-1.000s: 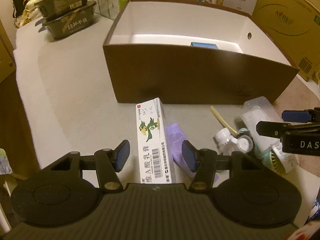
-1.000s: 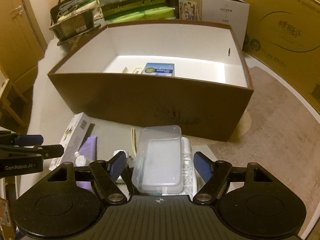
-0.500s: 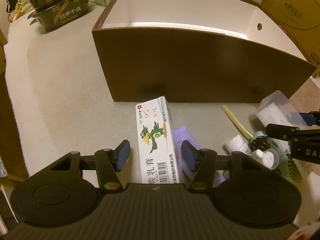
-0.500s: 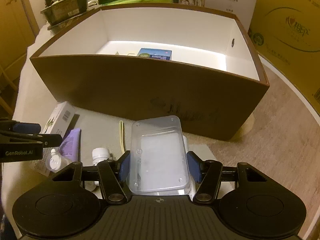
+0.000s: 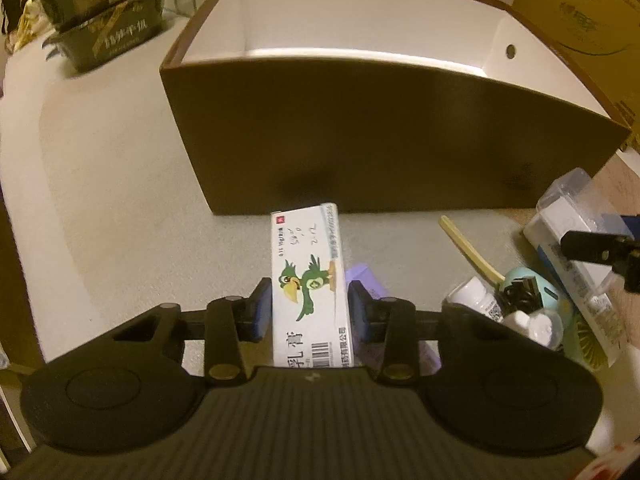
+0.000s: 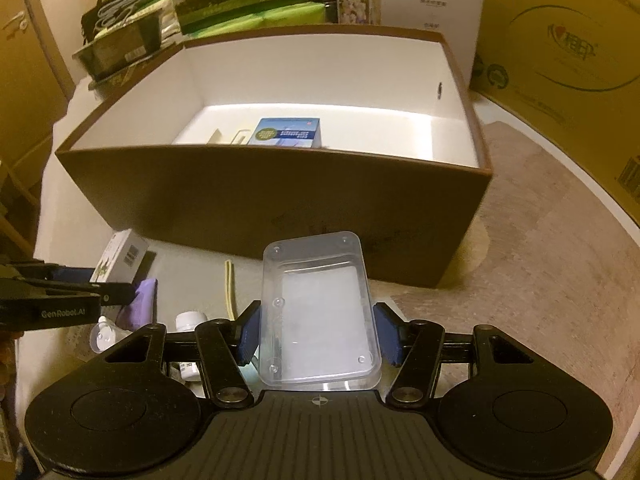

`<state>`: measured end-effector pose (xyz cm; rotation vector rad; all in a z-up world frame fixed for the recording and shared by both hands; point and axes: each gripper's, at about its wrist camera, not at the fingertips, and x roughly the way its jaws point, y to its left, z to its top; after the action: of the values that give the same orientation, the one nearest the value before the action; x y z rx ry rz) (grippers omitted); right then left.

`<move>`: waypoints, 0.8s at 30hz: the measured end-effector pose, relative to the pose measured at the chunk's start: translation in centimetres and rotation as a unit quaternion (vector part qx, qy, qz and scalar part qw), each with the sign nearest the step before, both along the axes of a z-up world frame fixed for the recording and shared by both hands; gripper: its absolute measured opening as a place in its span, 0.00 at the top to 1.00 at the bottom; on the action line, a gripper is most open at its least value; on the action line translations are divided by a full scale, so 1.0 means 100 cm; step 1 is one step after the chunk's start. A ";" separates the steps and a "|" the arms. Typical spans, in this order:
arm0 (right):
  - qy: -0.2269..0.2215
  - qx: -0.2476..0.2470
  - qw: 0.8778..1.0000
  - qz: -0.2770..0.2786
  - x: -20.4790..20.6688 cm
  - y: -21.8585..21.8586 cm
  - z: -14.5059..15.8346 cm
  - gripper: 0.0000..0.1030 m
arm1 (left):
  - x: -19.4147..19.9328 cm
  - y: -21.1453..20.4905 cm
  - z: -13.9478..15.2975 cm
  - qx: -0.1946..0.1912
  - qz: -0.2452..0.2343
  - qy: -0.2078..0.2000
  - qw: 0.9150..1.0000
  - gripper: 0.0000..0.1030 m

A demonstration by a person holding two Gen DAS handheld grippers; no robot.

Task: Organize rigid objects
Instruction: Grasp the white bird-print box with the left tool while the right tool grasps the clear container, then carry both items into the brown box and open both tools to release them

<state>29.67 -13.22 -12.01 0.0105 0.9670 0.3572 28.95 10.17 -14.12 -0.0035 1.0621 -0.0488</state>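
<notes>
A white ointment box [image 5: 308,264] with a green parrot lies on the table in front of the brown storage box [image 5: 380,140]. My left gripper [image 5: 310,312] straddles it; its jaws are closing and both blue pads touch the box's long sides. In the right wrist view my right gripper [image 6: 318,332] is shut on a clear plastic case [image 6: 316,280], held tilted just before the storage box's [image 6: 280,200] front wall. A blue carton [image 6: 286,132] lies inside on the white floor. The left gripper's fingertip [image 6: 116,294] shows at the left edge.
A purple tube [image 5: 360,276], white bottles [image 5: 476,300], a wooden stick [image 5: 468,252] and a mint fan [image 5: 532,292] lie between the grippers. Dark food trays [image 5: 108,20] are stacked back left. Large cardboard cartons [image 6: 560,48] stand along the right.
My left gripper came forward and down over the ointment box and its jaws narrowed onto it. My right gripper's jaws shut on the clear case, which now sits higher against the storage box.
</notes>
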 end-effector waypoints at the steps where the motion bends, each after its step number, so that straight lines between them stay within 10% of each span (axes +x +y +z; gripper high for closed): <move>1: -0.001 0.003 1.000 -0.001 -0.001 -0.002 0.002 0.43 | -0.002 -0.001 0.002 0.002 -0.003 -0.003 1.000 0.66; 24: -0.057 0.074 0.995 0.023 -0.023 -0.029 0.081 0.43 | -0.030 -0.007 0.108 0.023 -0.013 -0.090 0.996 0.66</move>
<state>27.33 -16.09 -3.87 0.1018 0.8271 0.4673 25.92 9.50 -3.27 0.0545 0.8830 -0.0467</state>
